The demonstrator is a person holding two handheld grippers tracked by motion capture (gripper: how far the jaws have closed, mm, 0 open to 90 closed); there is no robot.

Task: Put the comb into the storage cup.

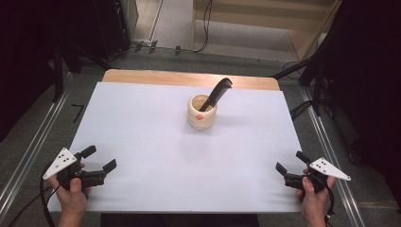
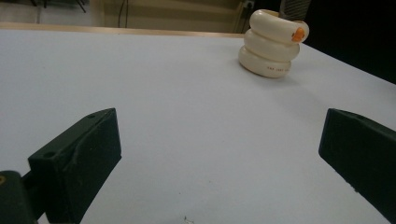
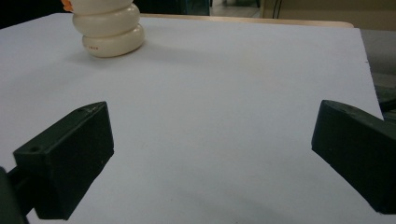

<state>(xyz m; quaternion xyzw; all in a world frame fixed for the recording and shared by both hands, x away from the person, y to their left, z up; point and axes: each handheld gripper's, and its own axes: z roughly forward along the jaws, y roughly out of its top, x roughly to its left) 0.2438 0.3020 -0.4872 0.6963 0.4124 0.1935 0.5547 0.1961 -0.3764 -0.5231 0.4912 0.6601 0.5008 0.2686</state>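
- A cream ribbed cup [image 1: 202,112] is standing upright toward the far middle of the white table [image 1: 142,127], an orange mark on its side.
- A black comb [image 1: 215,94] is leaning out of the cup, tilting up and to the right.
- The left gripper [image 1: 99,159] is resting near the table's front left corner, jaws spread wide and holding nothing.
- The right gripper [image 1: 289,162] is sitting near the front right corner, jaws likewise spread and empty.
- Both are lying well apart from the cup.

cream pot [image 1: 202,112], orange spot, perhaps black comb [image 1: 216,93].
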